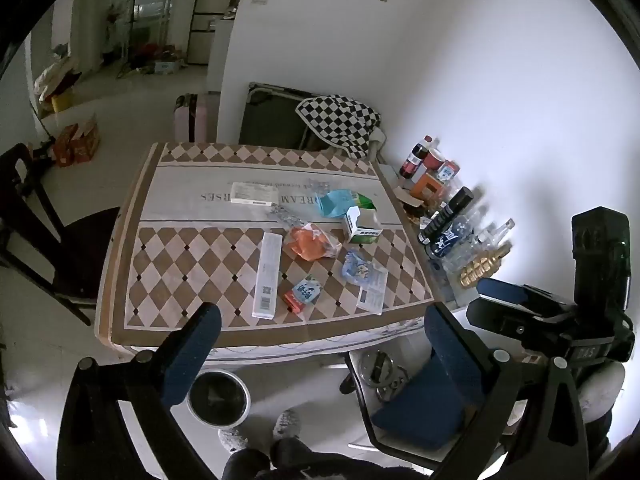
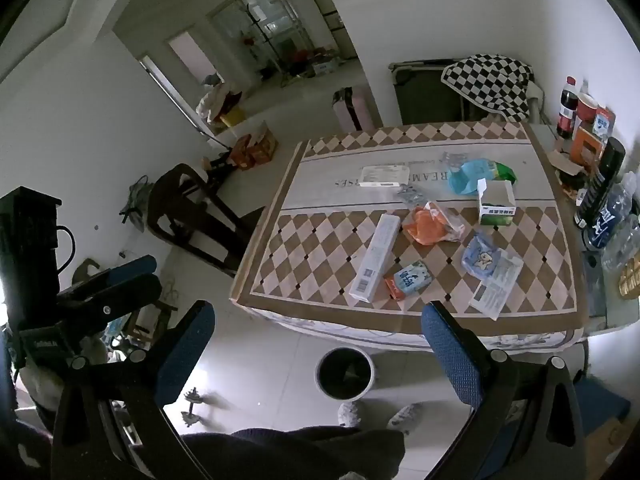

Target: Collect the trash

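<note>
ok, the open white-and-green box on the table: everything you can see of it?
The box is small cardboard, white with a green band and print along its lower front. It stands upright on the checkered tablecloth, top flaps open, inside unseen. A blue wrapper lies just behind it, possibly touching. No fingers near it.

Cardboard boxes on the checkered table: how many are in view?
3. A long white box near the front edge; a flat white box on the far printed band; an open green-and-white box toward the right. Crumpled wrappers could hide more.
</note>
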Available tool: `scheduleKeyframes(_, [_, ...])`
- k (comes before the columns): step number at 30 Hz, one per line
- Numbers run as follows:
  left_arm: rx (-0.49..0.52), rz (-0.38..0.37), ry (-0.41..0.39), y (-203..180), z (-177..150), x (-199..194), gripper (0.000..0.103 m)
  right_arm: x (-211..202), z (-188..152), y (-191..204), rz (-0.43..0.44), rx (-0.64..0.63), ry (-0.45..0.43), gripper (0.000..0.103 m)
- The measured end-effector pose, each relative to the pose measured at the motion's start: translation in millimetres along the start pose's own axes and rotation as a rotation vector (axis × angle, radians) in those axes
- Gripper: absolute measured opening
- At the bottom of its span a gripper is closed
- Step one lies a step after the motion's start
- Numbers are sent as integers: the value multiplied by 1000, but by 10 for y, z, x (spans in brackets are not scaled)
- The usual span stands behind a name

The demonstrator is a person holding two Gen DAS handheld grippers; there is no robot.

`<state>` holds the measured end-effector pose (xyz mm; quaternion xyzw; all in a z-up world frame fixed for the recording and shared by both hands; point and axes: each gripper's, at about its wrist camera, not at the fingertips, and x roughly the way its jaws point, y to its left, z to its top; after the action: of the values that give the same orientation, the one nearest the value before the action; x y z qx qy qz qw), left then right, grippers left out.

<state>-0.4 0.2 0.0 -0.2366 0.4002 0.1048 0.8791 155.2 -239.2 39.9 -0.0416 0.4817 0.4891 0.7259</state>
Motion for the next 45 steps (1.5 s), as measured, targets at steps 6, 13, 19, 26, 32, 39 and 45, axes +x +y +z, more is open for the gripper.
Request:
scheduleKeyframes(6, [-1,0,4,0,0,5,103,-21,-32,20,-3,3,0,103])
scheduleKeyframes(13, [4,-6,5,-58,-49,10,103,1,-11,22,-5,-6,16,103])
scheduleKeyframes(19, [2,-6,4,-81,-68,13,103,20,-24,53,-11,-15,22,103])
scheduleKeyframes(26, [-5,-9,3,-81,-115,-3,103,27,-10,60,-7,-17,22,103])
scheduleKeyframes(32, [-5,-10,3,-95,-121,1,103,25,-12,69,-9,-24,24,103])
scheduleKeyframes(39, [-6,-15,6,-195,-181,14,103,47,-15,73,-7,-25,25,103])
scheduleKeyframes(45, [-7,-14,6,-205,-173,15,103,33,-9,114,3,-26,31,103])
